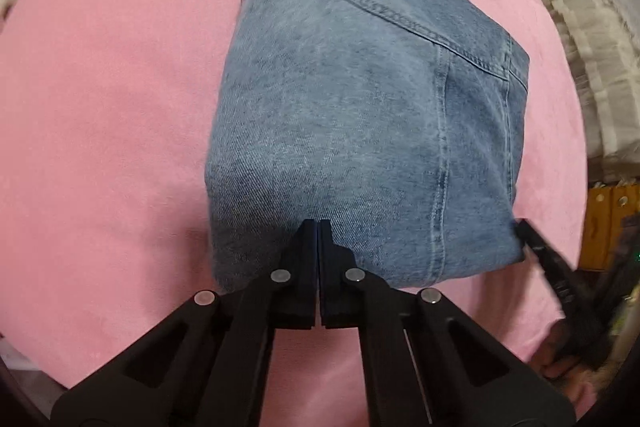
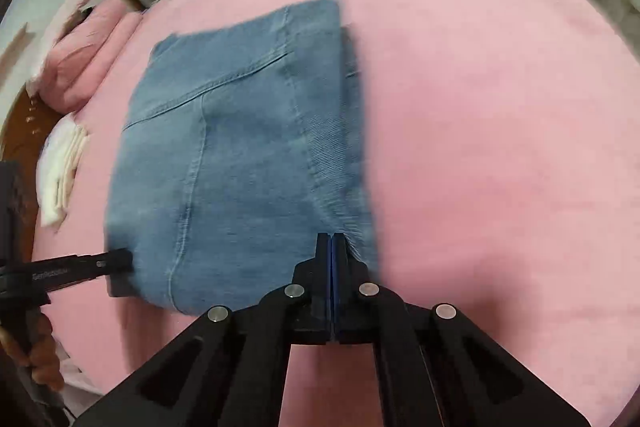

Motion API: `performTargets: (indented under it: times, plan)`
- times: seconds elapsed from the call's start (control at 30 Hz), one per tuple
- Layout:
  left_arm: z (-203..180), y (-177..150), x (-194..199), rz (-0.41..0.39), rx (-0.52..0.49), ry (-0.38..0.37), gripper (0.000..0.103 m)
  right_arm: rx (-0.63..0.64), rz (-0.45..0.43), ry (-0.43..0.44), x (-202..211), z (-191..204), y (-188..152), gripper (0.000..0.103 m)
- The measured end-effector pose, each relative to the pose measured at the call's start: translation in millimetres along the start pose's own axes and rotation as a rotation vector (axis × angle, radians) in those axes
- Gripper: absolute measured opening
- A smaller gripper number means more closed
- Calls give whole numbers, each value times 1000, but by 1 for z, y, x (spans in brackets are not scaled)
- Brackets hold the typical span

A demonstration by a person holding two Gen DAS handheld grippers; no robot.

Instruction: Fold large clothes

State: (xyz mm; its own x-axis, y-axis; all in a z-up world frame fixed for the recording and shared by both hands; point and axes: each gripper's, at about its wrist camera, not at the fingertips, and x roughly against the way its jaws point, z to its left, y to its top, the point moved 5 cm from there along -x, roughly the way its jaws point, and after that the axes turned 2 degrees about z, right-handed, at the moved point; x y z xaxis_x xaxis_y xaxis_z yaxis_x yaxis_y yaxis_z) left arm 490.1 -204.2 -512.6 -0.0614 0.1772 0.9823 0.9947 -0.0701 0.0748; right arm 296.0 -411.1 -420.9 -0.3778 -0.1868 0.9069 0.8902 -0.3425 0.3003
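A pink bed cover [image 1: 100,147] is filling most of both views, spreading out under everything else. Along its far left edge in the right wrist view, folded pink bedding [image 2: 92,55] is lying by the wall, and a small stack of white cloth [image 2: 62,171] is sitting just beside the bed's edge below it. In the left wrist view, cream fringed fabric [image 1: 580,39] is hanging off to the right, past the bed.

Blue jeans [image 1: 360,131], folded into a compact rectangle, are lying flat near the middle of the cover, seams and a pocket edge facing up. Nothing is lying on top of them.

The left gripper [image 1: 319,223] is sitting over the near edge of the denim with its jaws pressed together; whether any cloth is pinched between them cannot be told. The right gripper [image 2: 331,235] is likewise drawn shut at the jeans' near right corner, tips touching the frayed hem, though a grip on the fabric cannot be confirmed.
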Motion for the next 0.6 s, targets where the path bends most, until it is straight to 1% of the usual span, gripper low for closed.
performTargets:
  times: [0.03,0.07,0.1,0.13,0.17,0.2,0.27,0.3,0.33,0.4,0.43,0.47,0.5,0.53,0.57,0.6]
  plan:
    - [-1,1,4,-9,-4,16,1,-13,-11,-74,7,-6,2,0]
    - [-8,2,9,-27,-29,23,1,-33,-35,-99,16,-10,5,0]
    - [-11,5,12,-40,-47,16,1,-57,-61,-36,23,-9,10,0]
    - [-18,9,15,-55,-67,-13,1,-78,-94,39,28,-4,14,0]
    - [-23,13,13,-57,-68,-26,1,-82,-115,93,30,2,17,0]
    - [-28,19,10,-49,-60,-30,1,-66,-126,196,26,18,21,0]
    - [-33,29,1,-30,-46,-29,1,-21,-85,326,8,48,23,0]
    - [-33,36,-2,-30,-45,-31,1,18,-41,351,-10,68,23,0]
    - [-35,42,-6,-36,-52,-28,1,45,-18,347,-21,80,23,0]
    - [-37,56,-12,-64,-78,8,1,83,-2,336,-40,101,26,0]
    - [-35,63,-10,-93,-94,26,1,91,-4,309,-49,106,30,0]
    - [-31,70,-8,-126,-105,47,1,96,-10,263,-61,107,31,0]
    - [-24,75,-6,-143,-105,46,1,97,-30,223,-66,102,37,0]
    - [-15,80,-5,-139,-87,3,1,80,-72,173,-65,88,45,0]
    - [-10,82,-5,-131,-69,-18,1,55,-98,141,-61,72,50,0]
    - [-7,84,-4,-119,-48,-49,1,23,-105,104,-59,57,55,0]
